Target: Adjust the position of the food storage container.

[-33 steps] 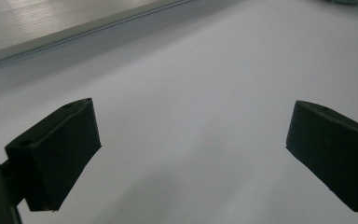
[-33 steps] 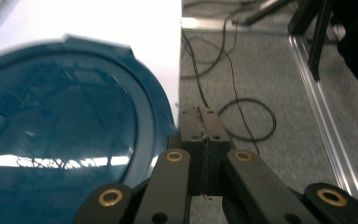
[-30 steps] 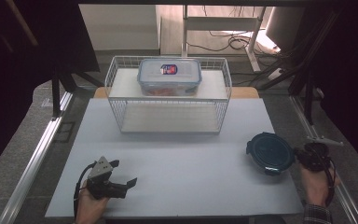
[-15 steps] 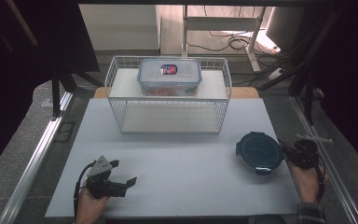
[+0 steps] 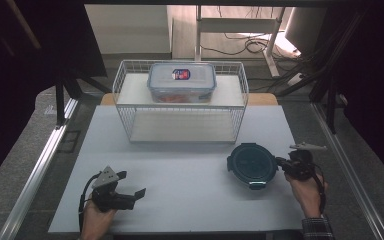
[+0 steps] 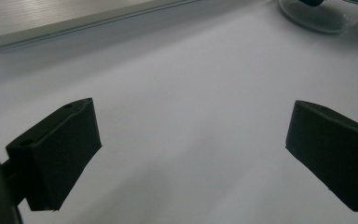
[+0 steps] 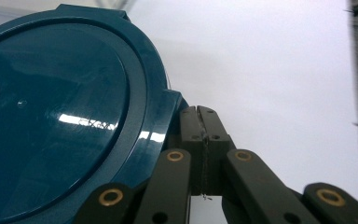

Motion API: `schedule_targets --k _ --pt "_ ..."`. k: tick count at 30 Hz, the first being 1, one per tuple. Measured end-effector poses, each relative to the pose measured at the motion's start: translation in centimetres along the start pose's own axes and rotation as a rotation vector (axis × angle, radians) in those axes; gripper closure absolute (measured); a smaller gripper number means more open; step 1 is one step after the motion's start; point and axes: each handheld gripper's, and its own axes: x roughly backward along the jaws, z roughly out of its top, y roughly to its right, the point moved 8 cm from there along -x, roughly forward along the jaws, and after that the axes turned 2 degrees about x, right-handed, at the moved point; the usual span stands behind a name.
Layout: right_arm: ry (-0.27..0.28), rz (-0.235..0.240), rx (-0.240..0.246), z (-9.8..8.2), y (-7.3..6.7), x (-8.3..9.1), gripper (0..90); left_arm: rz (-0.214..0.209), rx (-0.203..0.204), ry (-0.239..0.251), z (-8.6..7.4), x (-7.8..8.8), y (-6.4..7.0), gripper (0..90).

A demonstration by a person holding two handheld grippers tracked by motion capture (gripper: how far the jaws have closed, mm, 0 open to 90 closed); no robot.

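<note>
Teal round container point(image 5: 252, 165) pressed by closed right jaws, left jaws wide, empty.

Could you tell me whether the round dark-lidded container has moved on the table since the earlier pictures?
Yes. The round container has slid leftward across the table, closer to the wire basket's right corner, with the shut right gripper against its rim.

Looks like lab or test room: white table point(image 5: 180, 200) ringed by dark curtains point(image 5: 25, 50), metal frame rail point(image 5: 40, 170) at left, loose cables point(image 5: 240, 47) on far floor
</note>
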Motion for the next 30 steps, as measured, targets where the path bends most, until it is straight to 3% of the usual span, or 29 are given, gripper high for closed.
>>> schedule_targets --k 6,16,25,30 --pt "-0.010 0.077 0.050 0.3 -3.9 -0.7 89.7 -0.003 -0.003 -0.006 0.0 -0.1 0.1 2.2" --pt "-0.012 0.160 0.128 0.7 -9.1 -1.4 89.7 -0.007 0.006 -0.016 -0.1 -0.1 0.1 2.4" --pt "-0.010 0.240 0.155 0.8 -12.7 -1.7 89.7 -0.008 0.007 -0.023 -0.2 -0.2 0.1 2.4" --pt "0.002 0.326 0.153 0.8 -15.1 -1.8 89.7 -0.009 0.010 -0.026 -0.2 -0.2 0.1 2.4"
